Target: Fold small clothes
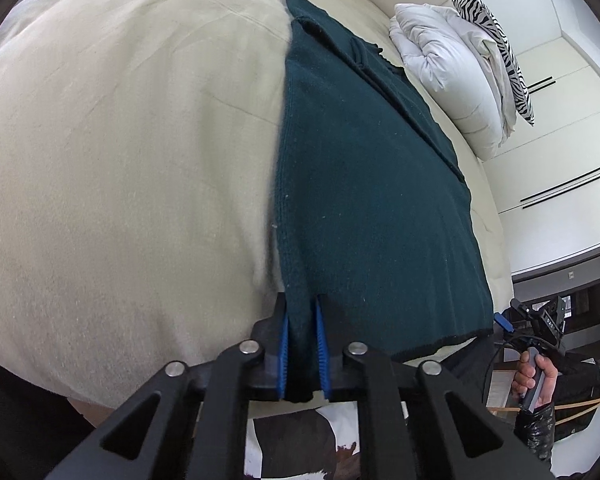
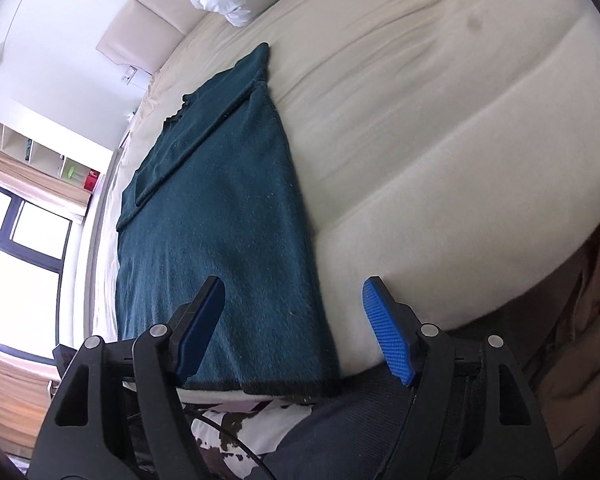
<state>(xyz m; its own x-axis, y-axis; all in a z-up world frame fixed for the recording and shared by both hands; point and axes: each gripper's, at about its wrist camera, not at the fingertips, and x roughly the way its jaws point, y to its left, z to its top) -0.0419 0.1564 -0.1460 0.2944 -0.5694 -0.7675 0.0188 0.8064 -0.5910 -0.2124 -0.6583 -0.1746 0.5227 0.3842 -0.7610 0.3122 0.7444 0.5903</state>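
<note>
Left claw (image 1: 302, 344) clenched on the near left hem corner of the dark green garment (image 1: 364, 200) lying flat on the bed (image 1: 120, 160), right claw (image 2: 296, 332) released, straddling the opposite corner, apparently so both corners can be lifted together for a fold.

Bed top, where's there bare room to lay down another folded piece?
The widest bare stretch of the cream bedsheet runs beside the green garment's long edge, out to the mattress edge. The head end is crowded by the white duvet and zebra pillow. Only a narrow strip remains on the garment's other side.
</note>
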